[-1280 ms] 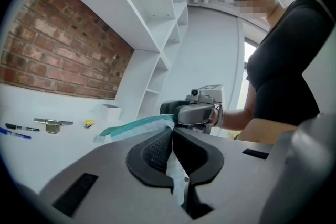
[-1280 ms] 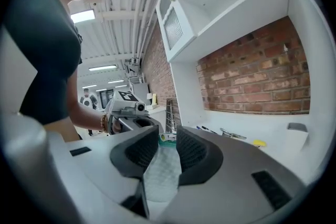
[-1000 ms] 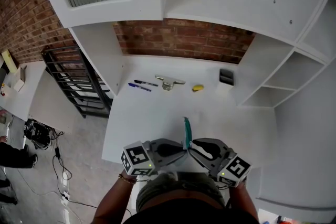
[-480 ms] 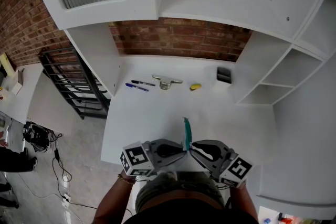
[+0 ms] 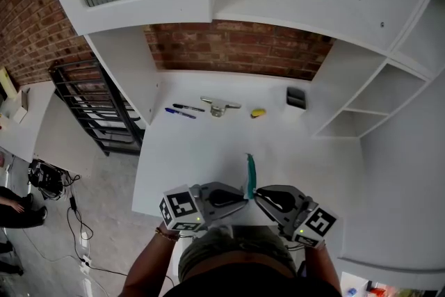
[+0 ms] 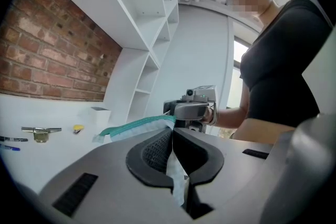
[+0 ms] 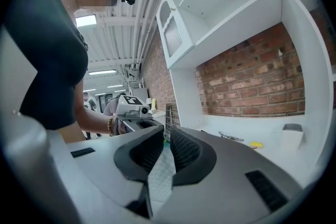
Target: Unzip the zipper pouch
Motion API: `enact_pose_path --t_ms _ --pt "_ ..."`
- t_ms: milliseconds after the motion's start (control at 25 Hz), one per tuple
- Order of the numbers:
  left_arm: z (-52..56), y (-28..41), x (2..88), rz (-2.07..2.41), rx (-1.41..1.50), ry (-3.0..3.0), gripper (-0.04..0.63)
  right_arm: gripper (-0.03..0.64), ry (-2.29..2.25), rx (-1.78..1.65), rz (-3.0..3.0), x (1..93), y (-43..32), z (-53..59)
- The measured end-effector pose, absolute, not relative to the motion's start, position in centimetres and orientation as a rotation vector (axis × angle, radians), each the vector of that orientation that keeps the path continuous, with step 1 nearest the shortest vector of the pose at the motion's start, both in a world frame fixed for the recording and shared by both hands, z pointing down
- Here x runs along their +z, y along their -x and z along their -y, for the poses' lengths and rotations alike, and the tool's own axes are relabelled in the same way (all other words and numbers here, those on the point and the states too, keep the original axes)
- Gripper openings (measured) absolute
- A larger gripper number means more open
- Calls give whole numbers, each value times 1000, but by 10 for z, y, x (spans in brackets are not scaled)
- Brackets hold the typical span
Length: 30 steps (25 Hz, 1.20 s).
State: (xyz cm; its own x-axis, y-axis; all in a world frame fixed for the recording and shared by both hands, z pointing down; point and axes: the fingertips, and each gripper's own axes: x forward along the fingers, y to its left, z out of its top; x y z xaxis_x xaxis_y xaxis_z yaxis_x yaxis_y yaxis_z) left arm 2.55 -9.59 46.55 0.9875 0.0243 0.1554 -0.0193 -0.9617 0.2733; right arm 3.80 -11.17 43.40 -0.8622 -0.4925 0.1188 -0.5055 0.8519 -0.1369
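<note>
Narrowed from a second ago, the right gripper has its jaws closing around the pale mesh side of the zipper pouch. A slim gap shows between the ribbed pads, with the fabric hanging in it. Opposite, the left gripper is clamped tight on the same pouch, pinching the mesh panel just below the teal zipper.

Held between the two tools, tip to tip, the pouch stands on edge above the near part of the white table, with its zipper edge uppermost and running away from the person. The marker cubes sit outboard: the left cube and the right cube, the latter a touch further right than before. A bracelet shows on the person's left wrist.

Along the table's far side, well apart from the pouch, lie a black pen and a blue pen. Near them is a metal fitting, then a small yellow object and a dark holder.

A brick wall backs the table, with white shelving at right and a black metal rack on the floor at left.
</note>
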Motion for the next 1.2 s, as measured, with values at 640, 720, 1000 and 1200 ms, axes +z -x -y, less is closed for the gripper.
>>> enact_pose_path --t_ms 640,720,1000,1200 --pt "72 -29 465 -160 275 -2876 8 5 -872 241 2930 439 -37 114" --pt "66 -30 464 -204 276 -2884 8 4 -915 231 2888 444 -42 119" --pt "64 -32 467 -200 265 -2874 8 4 -945 232 2851 448 -52 123" --pt "69 -26 466 -186 262 -2872 8 5 -963 212 2828 451 -60 127"
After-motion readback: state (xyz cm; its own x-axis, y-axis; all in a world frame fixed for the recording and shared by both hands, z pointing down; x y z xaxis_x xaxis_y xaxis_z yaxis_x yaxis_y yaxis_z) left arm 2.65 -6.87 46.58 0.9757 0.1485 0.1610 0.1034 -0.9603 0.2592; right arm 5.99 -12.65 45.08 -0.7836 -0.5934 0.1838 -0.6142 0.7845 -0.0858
